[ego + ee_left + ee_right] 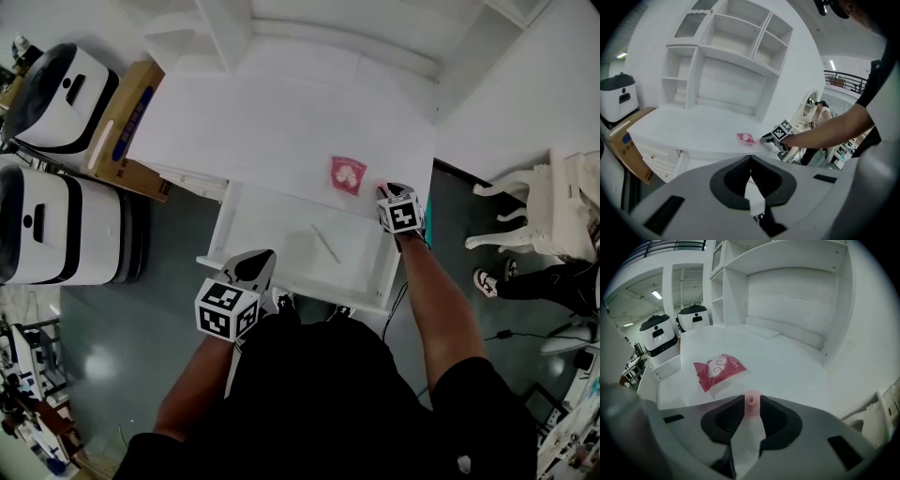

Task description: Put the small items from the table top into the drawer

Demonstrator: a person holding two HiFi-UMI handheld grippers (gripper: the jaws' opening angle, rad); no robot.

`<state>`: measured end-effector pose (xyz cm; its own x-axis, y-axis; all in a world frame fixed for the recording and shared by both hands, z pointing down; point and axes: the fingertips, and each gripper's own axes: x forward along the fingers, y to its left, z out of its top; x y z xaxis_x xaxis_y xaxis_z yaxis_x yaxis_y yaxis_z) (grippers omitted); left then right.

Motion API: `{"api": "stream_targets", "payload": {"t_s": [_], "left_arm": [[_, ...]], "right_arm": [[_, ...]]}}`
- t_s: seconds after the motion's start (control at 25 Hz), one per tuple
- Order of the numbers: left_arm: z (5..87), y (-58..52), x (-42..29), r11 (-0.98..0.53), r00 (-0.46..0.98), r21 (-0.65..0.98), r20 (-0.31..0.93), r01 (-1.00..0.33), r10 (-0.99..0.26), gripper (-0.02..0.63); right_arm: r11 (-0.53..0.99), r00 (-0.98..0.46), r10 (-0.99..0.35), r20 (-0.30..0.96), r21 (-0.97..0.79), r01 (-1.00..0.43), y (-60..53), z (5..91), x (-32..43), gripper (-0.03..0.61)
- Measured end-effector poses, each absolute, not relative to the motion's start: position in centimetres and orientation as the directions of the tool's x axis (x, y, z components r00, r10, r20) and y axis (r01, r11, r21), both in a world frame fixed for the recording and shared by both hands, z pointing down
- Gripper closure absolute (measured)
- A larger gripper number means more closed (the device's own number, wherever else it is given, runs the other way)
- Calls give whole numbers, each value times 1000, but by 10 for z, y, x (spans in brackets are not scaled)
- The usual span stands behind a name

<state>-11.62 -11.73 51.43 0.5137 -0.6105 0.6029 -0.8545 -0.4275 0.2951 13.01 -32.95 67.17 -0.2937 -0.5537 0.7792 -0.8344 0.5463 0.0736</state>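
Gripping pink item (751, 411) in right claw (751, 400), red packet (719, 371) nearby

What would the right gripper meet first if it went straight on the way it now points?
Probably nothing close. The right gripper, jaws shut on a small pink item, aims just right of the red packet, over bare table top toward the shelf unit's back panel; depth is unclear.

a white table (262, 122) stands against the wall, with a white shelf unit (736, 51) rising at its back. a red packet (347, 174) lies flat on the top, near the front edge and toward the right side. below that edge a white drawer (272, 230) stands pulled open, and a thin pale stick (325, 243) lies slantwise on its floor.
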Motion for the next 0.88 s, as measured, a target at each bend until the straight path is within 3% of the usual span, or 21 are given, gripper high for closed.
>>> {"api": "stream_targets", "payload": {"t_s": [0.88], "left_arm": [[516,-119,-113,-452,537,303,595,-839,-598,604]], "right_arm": [[515,-262,-564,784,86,-853,-328,666,133,520]]}}
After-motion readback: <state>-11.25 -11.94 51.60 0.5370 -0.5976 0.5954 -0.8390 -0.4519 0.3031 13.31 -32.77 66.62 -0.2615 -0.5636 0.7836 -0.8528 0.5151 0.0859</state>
